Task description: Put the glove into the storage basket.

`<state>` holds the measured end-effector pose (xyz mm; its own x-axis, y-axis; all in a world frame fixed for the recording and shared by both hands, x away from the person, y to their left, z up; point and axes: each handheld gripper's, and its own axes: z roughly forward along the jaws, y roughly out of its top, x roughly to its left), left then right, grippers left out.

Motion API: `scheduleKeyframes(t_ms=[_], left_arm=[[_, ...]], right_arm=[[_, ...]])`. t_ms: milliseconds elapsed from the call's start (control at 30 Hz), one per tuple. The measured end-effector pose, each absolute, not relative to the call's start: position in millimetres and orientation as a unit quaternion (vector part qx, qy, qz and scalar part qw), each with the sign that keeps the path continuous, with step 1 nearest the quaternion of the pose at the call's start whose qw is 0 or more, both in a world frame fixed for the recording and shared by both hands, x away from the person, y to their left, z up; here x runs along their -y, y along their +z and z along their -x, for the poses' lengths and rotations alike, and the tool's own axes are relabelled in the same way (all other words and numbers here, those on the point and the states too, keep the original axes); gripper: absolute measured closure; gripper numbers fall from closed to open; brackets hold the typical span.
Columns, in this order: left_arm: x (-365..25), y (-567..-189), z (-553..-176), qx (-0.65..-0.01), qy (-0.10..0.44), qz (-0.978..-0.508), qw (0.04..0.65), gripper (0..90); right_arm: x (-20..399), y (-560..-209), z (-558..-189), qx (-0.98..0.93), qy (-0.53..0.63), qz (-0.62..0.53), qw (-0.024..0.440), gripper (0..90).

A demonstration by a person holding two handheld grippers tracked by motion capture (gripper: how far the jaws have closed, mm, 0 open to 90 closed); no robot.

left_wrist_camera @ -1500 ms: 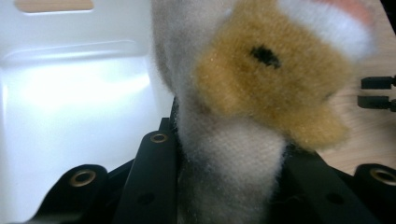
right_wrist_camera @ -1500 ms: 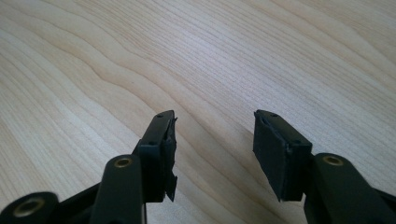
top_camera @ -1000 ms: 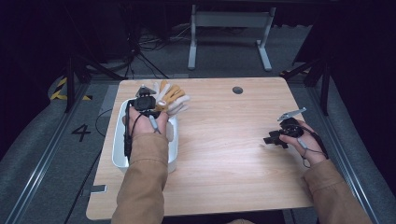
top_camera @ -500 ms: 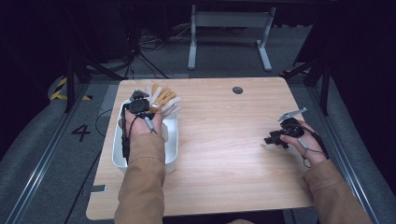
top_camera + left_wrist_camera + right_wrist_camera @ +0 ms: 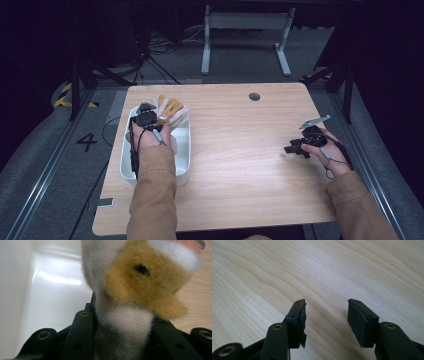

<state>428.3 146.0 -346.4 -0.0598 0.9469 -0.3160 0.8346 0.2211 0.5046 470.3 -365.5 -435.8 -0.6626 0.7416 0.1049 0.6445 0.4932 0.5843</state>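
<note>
The left hand-held gripper (image 5: 161,119) pinches a plush toy (image 5: 171,111), tan and white, by a pale limb. This keeps the toy hanging over the far end of the white plastic bin (image 5: 183,150), at about ten o'clock on the tabletop (image 5: 240,165), probably for lowering inside. At three o'clock, the right hand-held gripper (image 5: 291,148) rests low over bare wood, its jaws spread and empty, likely parked clear of the bin.
</note>
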Motion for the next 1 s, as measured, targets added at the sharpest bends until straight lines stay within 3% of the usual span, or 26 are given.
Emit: scheduleKeyframes(t_ms=[1000], left_arm=[[-162.2, -397.0, -437.3, -0.771, 0.043, -0.588, 0.239, 71.8]], right_arm=[[370.2, -432.6, -470.2, -0.856, 0.309, -0.406, 0.081, 50.4]])
